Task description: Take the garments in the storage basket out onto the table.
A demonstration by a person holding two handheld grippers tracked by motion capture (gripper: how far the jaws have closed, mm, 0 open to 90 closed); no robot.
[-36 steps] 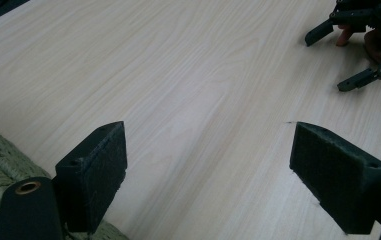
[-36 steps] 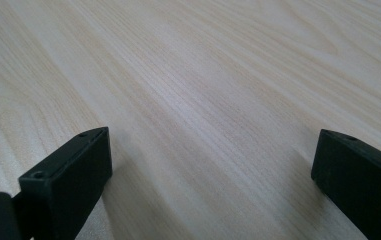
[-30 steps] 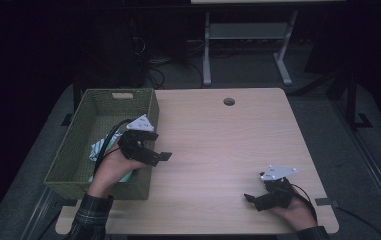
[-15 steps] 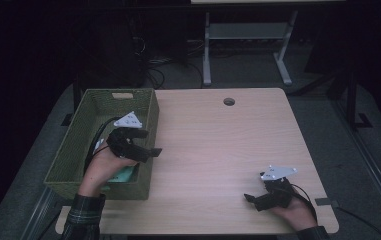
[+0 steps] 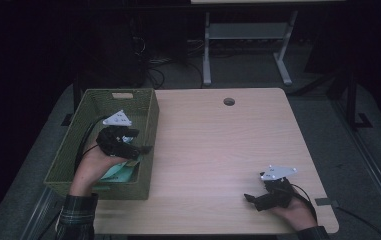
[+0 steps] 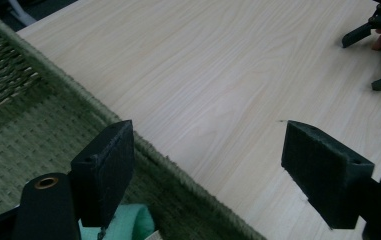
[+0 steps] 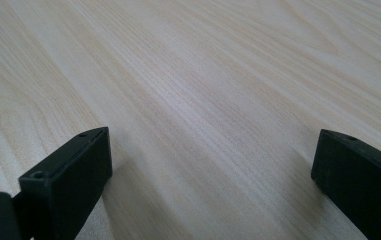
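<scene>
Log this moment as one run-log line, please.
left gripper: open, jaws just been closing slightly, nothing between them, over green basket rim | pale green item: in basket | right gripper: open, empty, low over table

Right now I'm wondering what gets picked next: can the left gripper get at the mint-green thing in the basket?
Probably yes. The left gripper hangs over the green basket with jaws apart and empty, having just been closing a little. The mint-green thing lies just beneath it, with nothing over it.

Pale wooden table (image 5: 218, 150) with round cable hole (image 5: 229, 101); metal stand (image 5: 248, 45) beyond.
</scene>
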